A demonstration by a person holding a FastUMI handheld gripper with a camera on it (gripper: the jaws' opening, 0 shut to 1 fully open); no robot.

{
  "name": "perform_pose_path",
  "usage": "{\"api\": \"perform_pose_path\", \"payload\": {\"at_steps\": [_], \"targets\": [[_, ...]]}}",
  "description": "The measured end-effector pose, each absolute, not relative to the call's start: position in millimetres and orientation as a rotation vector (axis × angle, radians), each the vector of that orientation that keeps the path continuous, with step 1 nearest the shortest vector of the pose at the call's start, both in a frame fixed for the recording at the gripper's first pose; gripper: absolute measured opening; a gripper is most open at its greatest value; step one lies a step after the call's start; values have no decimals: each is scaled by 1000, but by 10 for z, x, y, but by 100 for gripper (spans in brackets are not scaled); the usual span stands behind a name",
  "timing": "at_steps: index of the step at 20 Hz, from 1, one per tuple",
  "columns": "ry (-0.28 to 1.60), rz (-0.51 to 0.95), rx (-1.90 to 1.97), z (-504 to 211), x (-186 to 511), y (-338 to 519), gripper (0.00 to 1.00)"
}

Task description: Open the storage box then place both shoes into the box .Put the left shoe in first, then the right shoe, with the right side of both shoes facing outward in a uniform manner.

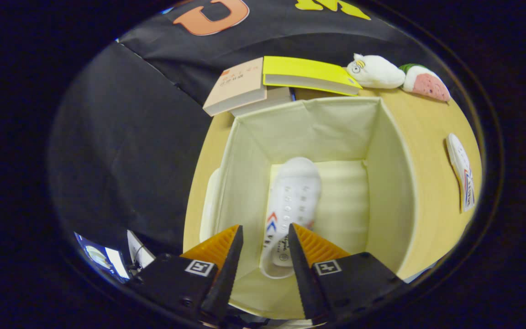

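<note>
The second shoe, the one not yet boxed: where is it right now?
The second shoe lies on the wooden table, right of the open storage box, apart from it; the gripper hangs open above the box.

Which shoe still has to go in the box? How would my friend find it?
Start at the big cream storage box on the wooden table; the open claw hangs over it. One white shoe already lies inside. The other shoe lies on the table outside the box's wall, alone, nearer than the plush toys.
</note>
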State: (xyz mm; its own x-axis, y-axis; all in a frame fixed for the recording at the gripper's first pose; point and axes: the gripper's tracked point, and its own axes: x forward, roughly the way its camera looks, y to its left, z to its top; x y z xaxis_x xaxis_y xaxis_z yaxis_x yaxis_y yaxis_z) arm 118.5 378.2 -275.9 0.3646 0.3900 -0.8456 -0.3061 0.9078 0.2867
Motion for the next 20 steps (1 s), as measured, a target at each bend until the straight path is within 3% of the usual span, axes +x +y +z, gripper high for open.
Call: {"api": "perform_pose_path", "payload": {"at_steps": [2, 3, 13, 20], "targets": [[1071, 470, 49, -2633, 1136, 3726, 93], [1053, 476, 42, -2544, 1130, 3667, 95], [657, 551, 7, -1211, 1221, 2665, 96], [360, 475, -46, -631, 1331, 1540, 98]]}}
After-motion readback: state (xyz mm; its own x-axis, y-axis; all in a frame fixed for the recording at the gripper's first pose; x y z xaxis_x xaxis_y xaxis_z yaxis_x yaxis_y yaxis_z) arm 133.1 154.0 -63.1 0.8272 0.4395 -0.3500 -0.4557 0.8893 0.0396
